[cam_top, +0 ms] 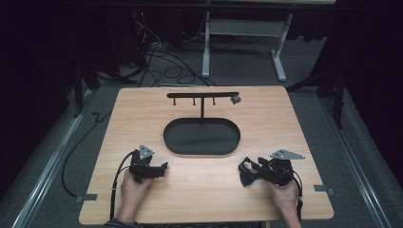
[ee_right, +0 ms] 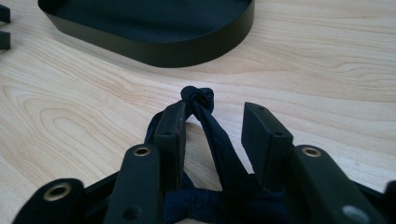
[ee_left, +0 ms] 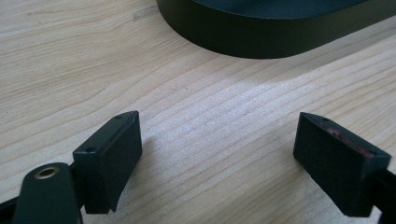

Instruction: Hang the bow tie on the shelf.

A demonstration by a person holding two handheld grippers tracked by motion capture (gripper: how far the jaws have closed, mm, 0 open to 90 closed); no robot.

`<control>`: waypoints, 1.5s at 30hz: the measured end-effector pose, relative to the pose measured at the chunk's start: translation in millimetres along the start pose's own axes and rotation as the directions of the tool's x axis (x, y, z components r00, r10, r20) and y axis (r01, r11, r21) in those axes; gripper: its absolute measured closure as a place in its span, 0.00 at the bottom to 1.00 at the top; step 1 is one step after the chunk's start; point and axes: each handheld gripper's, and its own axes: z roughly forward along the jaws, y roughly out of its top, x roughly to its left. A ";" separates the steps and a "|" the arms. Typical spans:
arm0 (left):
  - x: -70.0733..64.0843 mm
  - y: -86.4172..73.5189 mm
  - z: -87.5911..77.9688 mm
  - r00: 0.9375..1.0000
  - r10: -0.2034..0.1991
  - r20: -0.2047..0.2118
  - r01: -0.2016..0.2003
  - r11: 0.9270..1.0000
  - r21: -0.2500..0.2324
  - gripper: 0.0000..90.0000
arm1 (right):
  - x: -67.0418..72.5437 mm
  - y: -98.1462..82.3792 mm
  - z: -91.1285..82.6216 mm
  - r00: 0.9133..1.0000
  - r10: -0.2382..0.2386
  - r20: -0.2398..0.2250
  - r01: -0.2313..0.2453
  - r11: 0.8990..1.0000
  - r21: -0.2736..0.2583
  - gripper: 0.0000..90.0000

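- A person is sitting at a pale wooden worktop [cam_top: 285, 123], holding a black two-jaw tool in each hand near the worktop's near edge.
- A black oval metal tray [cam_top: 202, 137] is lying at the centre, its long axis running left to right, with a black T-shaped hanging rack [cam_top: 203, 95] rising from its far rim.
- The left tool [cam_top: 164, 168] is resting released, its jaws standing wide apart over bare wood, with nothing between them.
- The right tool [cam_top: 243, 172] is carrying a dark navy knotted fabric band [ee_right: 198, 100], looped around one jaw; the jaws are standing partly apart, not clamped on it.
- The tray is lying ahead of both tools and between them; the right tool, already bearing the band, seems likelier to reach for the rack.
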 end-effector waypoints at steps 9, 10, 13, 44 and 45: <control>0.0 0.0 0.0 1.000 0.000 0.001 0.000 1.000 0.000 0.17 | -1.7 -1.8 9.4 1.000 -0.007 -0.002 0.007 0.999 0.032 0.82; 0.0 0.0 0.0 1.000 0.000 0.001 0.000 1.000 0.000 0.18 | -2.1 -2.7 10.3 1.000 -0.012 -0.003 0.013 0.999 0.041 0.88; 0.0 0.0 0.0 1.000 0.000 0.000 0.000 1.000 0.000 0.18 | -2.2 -3.8 9.9 1.000 -0.017 -0.003 0.017 0.999 0.037 0.93; 0.0 0.0 0.0 1.000 0.000 0.001 0.000 1.000 0.000 0.17 | 1.0 6.2 -13.9 0.999 -0.021 -0.047 0.017 0.997 -0.077 1.00; 0.0 0.0 0.0 1.000 0.000 0.001 0.000 1.000 0.000 0.17 | 1.6 8.1 -15.1 0.998 -0.026 -0.050 0.021 0.996 -0.083 1.00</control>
